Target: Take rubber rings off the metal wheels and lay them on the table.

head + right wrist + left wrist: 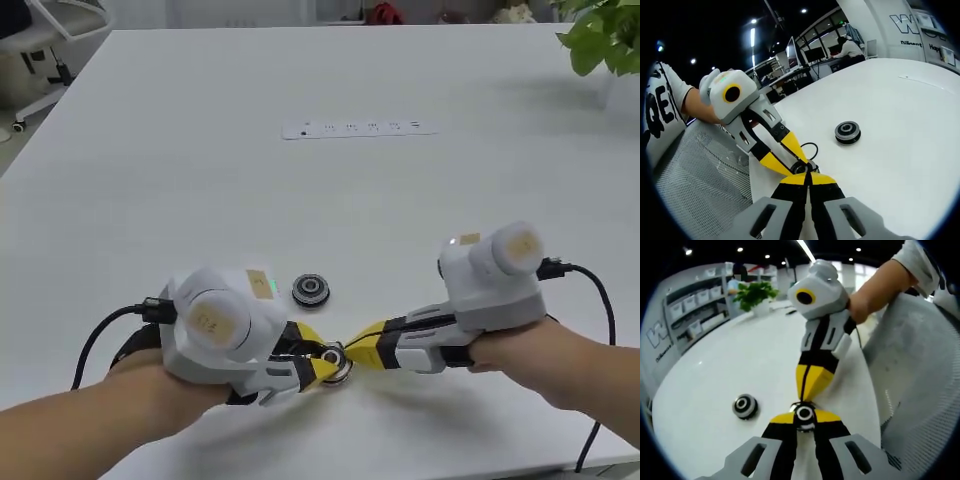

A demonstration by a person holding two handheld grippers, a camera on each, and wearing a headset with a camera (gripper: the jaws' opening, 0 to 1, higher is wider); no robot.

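Desk (350,200), white. Count: 2 metal wheels, 2 claws, 1 power strip, 1 plant.

The first wheel (804,414) is off the desk surface at the near edge, clamped between the jaws of the left claw (318,368), which are closed onto it. The right claw (808,176) meets it nose to nose. Its jaws are pressed together with the tips at the wheel's rim.

One thin black rubber loop (810,144) stands out beside this wheel. Cannot tell whether the right claw nips it.

The second wheel (311,289) lies flat on the desk, just beyond the claws.

The power strip (358,128) is mid-desk, toward the far edge. The plant (603,35) is at the far right corner.
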